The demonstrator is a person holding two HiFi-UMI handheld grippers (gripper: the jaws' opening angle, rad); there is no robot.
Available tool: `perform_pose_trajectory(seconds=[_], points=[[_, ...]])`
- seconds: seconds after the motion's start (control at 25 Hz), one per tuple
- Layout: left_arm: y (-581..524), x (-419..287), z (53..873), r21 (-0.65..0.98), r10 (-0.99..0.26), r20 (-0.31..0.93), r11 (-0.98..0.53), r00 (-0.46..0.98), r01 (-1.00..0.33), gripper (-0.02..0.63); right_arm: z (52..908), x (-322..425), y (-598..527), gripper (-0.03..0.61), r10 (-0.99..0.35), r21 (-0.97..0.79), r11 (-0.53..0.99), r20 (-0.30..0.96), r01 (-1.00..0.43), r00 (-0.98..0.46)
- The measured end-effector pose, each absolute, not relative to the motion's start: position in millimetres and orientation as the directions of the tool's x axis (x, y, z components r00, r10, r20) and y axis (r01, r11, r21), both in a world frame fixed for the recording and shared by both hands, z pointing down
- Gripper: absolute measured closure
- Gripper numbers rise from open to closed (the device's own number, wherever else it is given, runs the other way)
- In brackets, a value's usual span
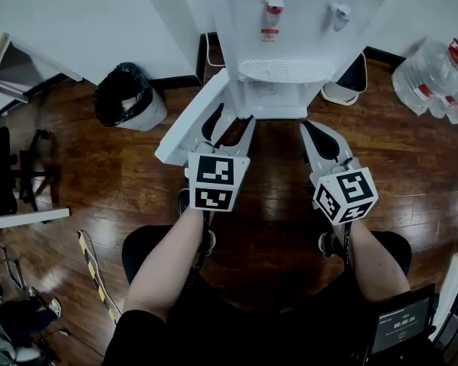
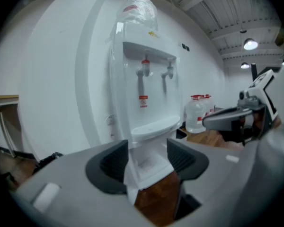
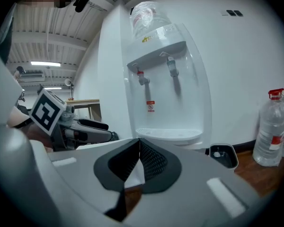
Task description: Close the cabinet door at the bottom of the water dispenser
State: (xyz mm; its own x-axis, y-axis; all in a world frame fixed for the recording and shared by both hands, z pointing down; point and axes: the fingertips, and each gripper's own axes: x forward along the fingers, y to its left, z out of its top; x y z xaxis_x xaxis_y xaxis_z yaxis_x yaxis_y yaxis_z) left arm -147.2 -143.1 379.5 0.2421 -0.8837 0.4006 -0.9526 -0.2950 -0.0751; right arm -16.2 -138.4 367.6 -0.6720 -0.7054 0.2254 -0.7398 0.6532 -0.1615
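Cabinet door [image 1: 192, 124] stands swung open at the base of the water dispenser [image 1: 290, 21]. Left gripper [image 1: 229, 126]: jaws apart, nothing held, just beside the door's free edge, likely placed to push it. Right gripper [image 1: 313, 132]: jaws together, empty, idle.

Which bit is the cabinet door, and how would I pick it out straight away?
Start at the tall white water dispenser. Below its drip tray, the cabinet door is the flat white panel swung out to the left in the head view, towards the bin lined with a black bag. It is the only thin flat slab standing open there.
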Motion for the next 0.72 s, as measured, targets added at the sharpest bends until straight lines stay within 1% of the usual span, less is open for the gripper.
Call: perform_pose_trajectory(seconds=[0.08,0.2,0.24,0.36,0.44,0.48,0.52,0.56,0.72], points=[[-156.0,-172.8,390.2,-0.083,-0.864,0.458,-0.273,0.207,-0.958,0.317,370.2,-17.4,-149.2,0.574,-0.706,-0.165,0.65,0.232,-0.742,-0.67],[-164.6,-211.3,410.8,-0.058,-0.807,0.564,-0.251,0.176,-0.966,0.282,370.7,-14.8,-164.3,0.574,-0.711,-0.179,0.638,0.235,-0.749,-0.663],[-163.6,-228.8,422.5,-0.08,-0.775,0.615,-0.242,0.144,-0.967,0.27,369.9,-12.9,-168.9,0.574,-0.715,-0.184,0.633,0.233,-0.752,-0.659],[-148.0,-288.0,465.9,-0.226,-0.639,0.769,-0.25,-0.015,-0.942,0.264,363.1,-6.8,-182.3,0.574,-0.732,-0.199,0.615,0.218,-0.763,-0.646],[-133.8,-304.9,484.6,-0.254,-0.564,0.824,-0.272,-0.061,-0.928,0.255,357.5,-1.5,-189.0,0.574,-0.748,-0.21,0.595,0.207,-0.776,-0.63],[-127.0,-305.4,490.0,-0.243,-0.535,0.843,-0.281,-0.058,-0.928,0.283,354.9,1.7,-191.3,0.574,-0.757,-0.218,0.583,0.203,-0.782,-0.621],[-121.1,-303.4,494.3,-0.234,-0.511,0.858,-0.297,-0.053,-0.926,0.351,352.5,4.5,-193.2,0.574,-0.763,-0.23,0.573,0.2,-0.787,-0.614],[-117.1,-301.2,497.6,-0.238,-0.493,0.868,-0.316,-0.055,-0.918,0.367,350.6,6.6,-194.7,0.574,-0.766,-0.244,0.566,0.198,-0.788,-0.611],[-110.9,-292.8,499.9,-0.274,-0.469,0.88,-0.384,-0.069,-0.882,0.379,353.6,8.6,-192.2,0.574,-0.756,-0.289,0.561,0.203,-0.776,-0.622]])
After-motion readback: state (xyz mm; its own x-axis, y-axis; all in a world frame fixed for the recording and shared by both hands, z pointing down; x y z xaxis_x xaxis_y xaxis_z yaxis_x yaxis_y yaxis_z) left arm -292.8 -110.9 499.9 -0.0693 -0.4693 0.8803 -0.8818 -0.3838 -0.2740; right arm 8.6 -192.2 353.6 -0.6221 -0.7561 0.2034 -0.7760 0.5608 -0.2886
